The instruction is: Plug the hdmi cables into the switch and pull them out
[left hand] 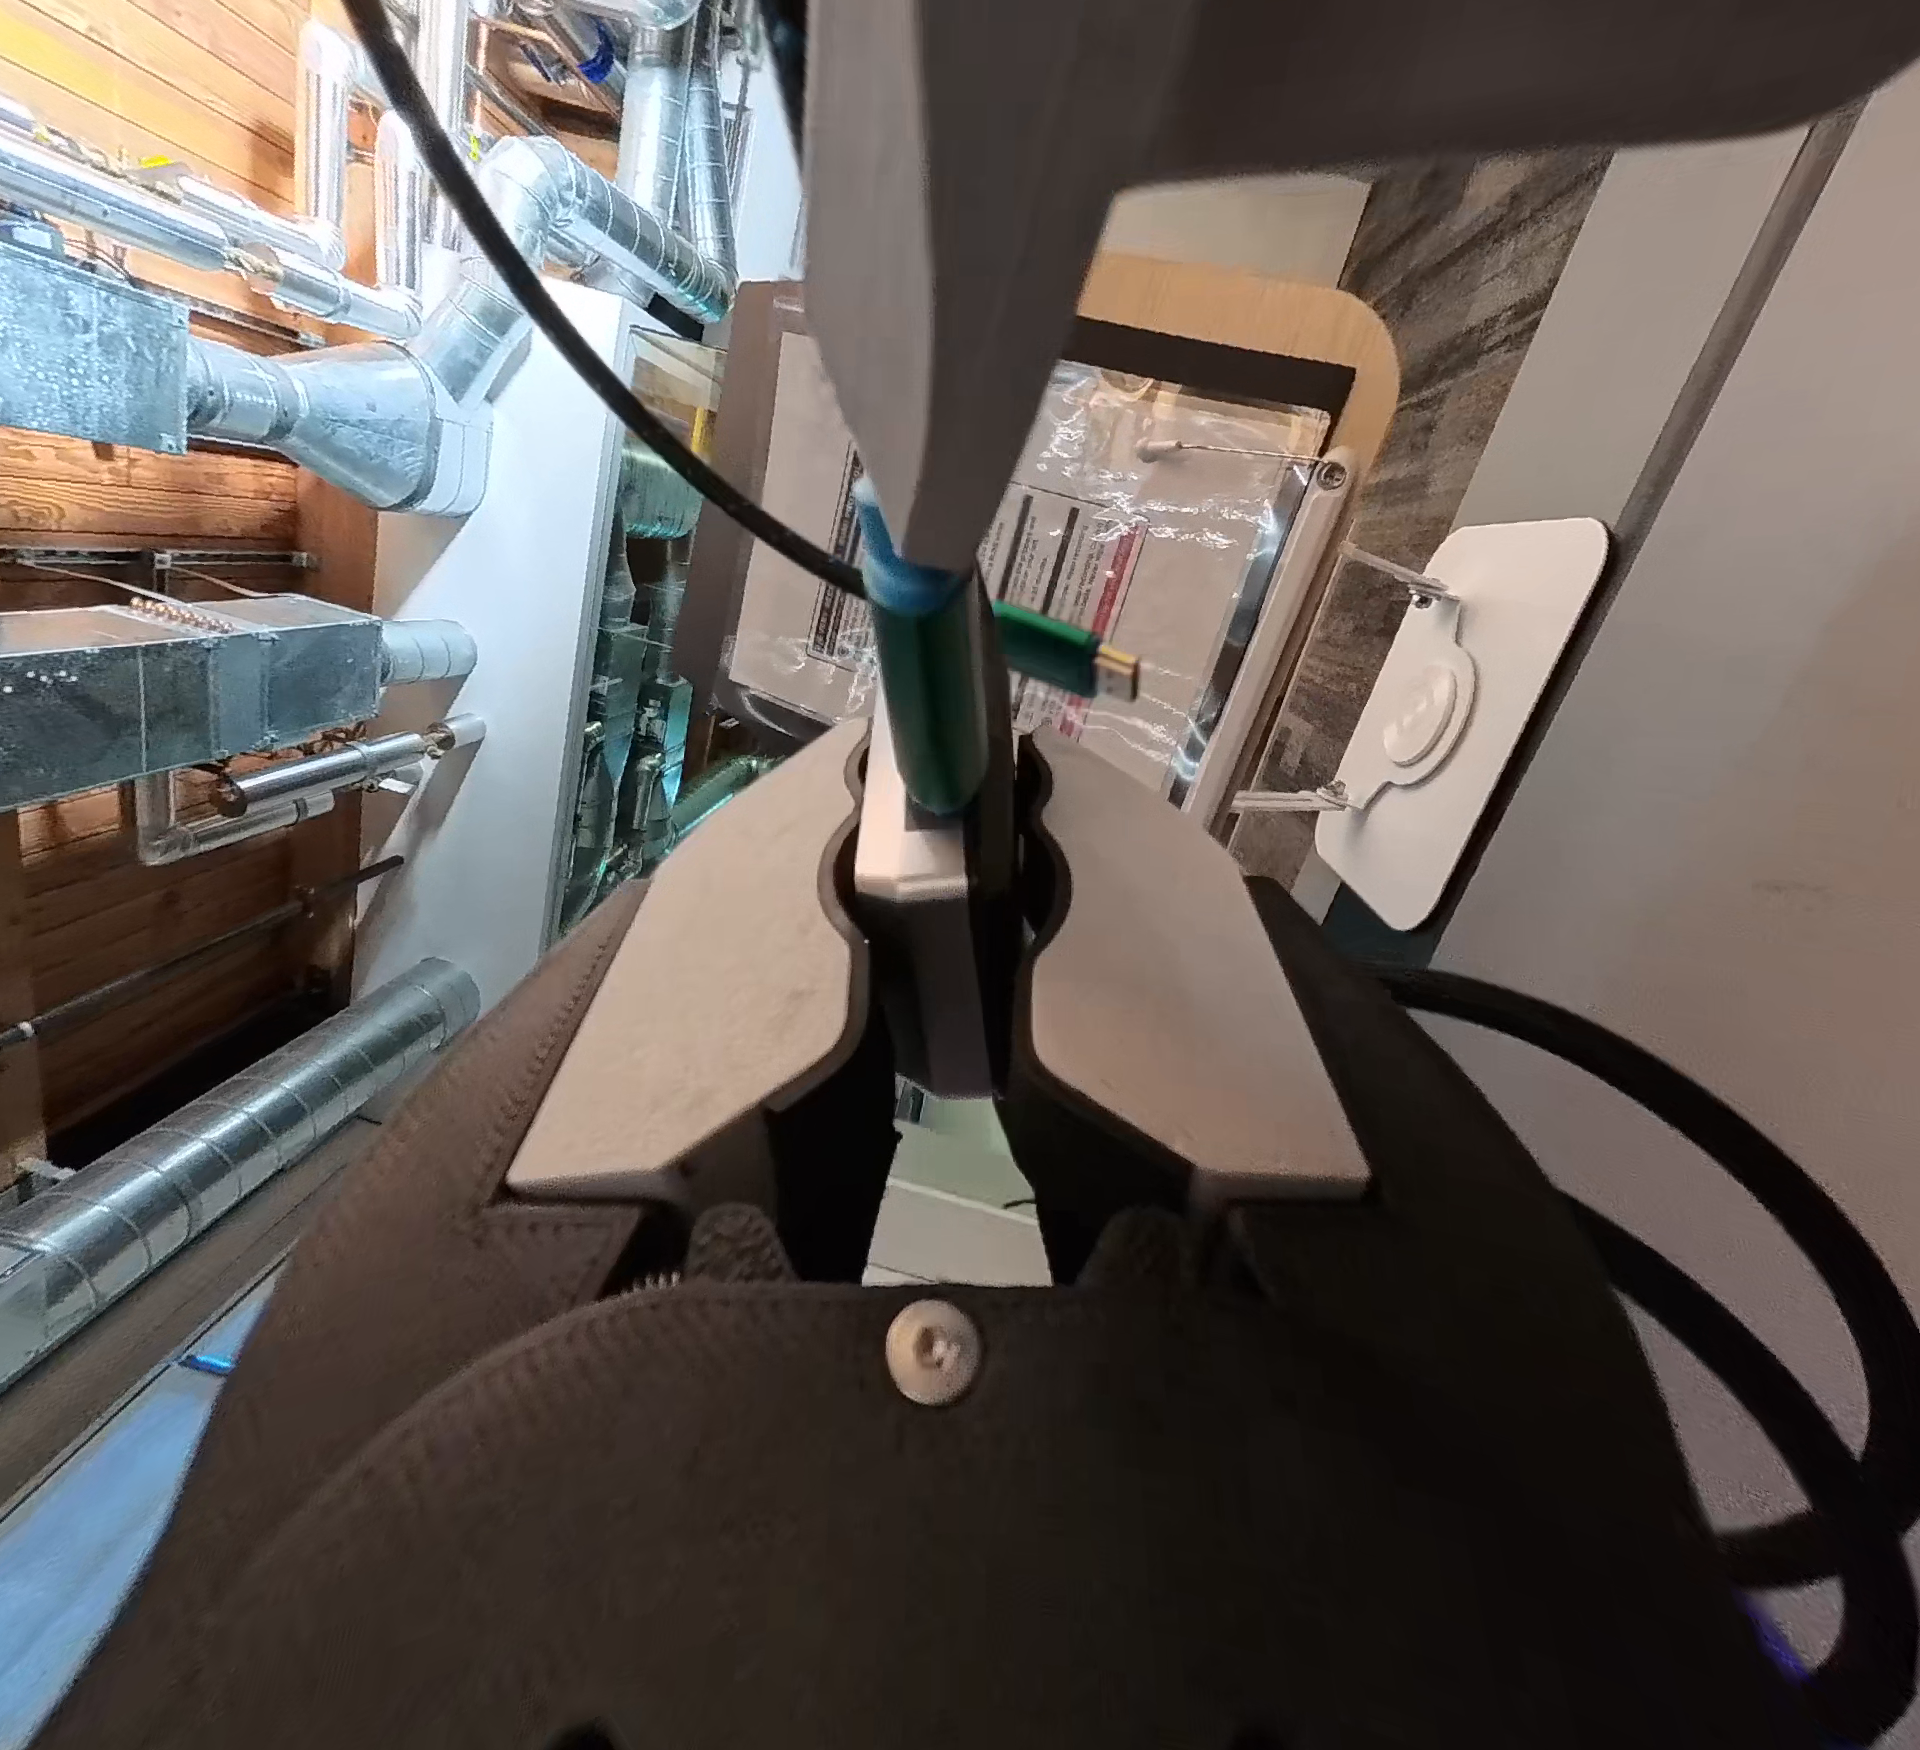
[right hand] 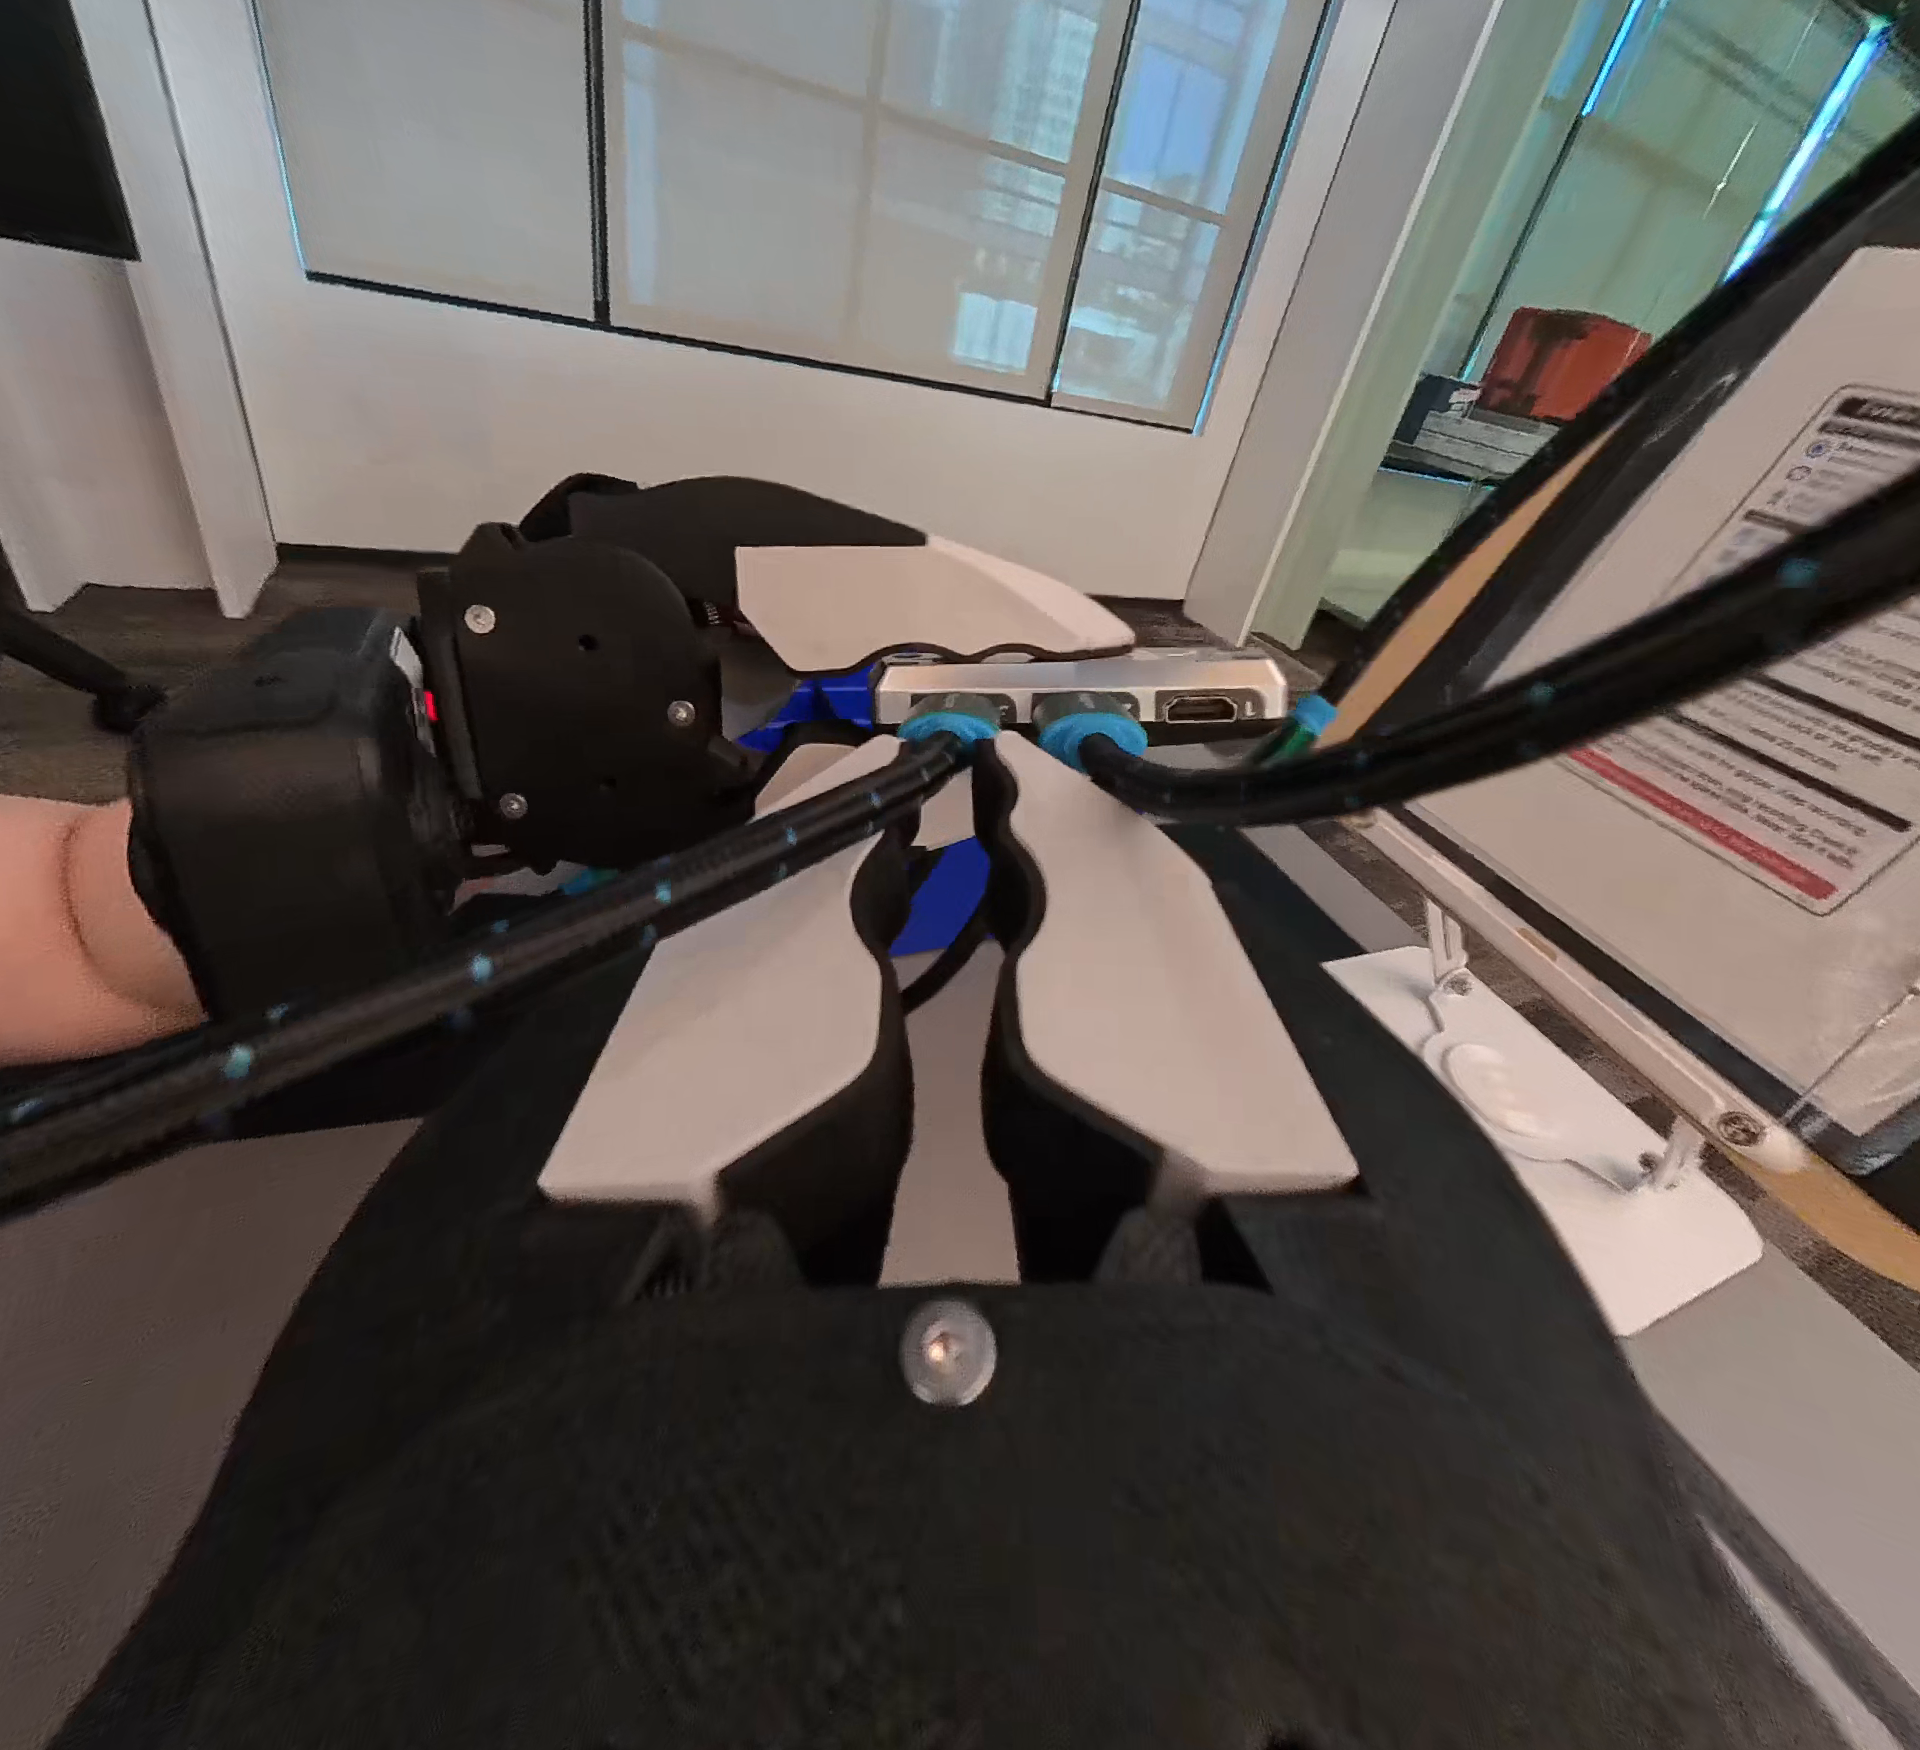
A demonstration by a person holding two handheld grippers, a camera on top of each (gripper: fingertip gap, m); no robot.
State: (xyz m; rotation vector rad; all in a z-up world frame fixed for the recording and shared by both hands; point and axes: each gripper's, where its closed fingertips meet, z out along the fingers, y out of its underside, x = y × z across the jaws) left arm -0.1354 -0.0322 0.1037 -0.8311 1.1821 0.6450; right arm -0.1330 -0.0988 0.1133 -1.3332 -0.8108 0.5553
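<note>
Silver switch: slim brushed-metal bar [right hand: 1081,674], centre of right wrist view, three ports in a row along its front edge
ports: left and middle filled, right one [right hand: 1203,709] open, dark slot with metal rim
plugs: grey-green shells with blue collars; left plug [right hand: 940,721], middle plug [right hand: 1091,726], both seated in the switch
cables: black braid with blue flecks; one [right hand: 499,957] runs off lower left, the other [right hand: 1455,744] goes toward the right edge
loose plug: green body, gold tip [left hand: 1070,656], centre of left wrist view, apart from the switch; same one seems to peek out at the switch's right end in right wrist view
left gripper: [left hand: 940,853] clamped across the switch body, white fingers [left hand: 727,962] tight on both sides, black 3D-printed frame; a plug shell stands just above the tips
right gripper: [right hand: 977,765] fingers nearly together, tips right between the two seated plugs, touching or almost; whether it holds anything, can't tell
stand: clear acrylic sign holder [right hand: 1704,765], right side, on white base plate [right hand: 1558,1170]
surface: pale grey tabletop [right hand: 156,1388]
</note>
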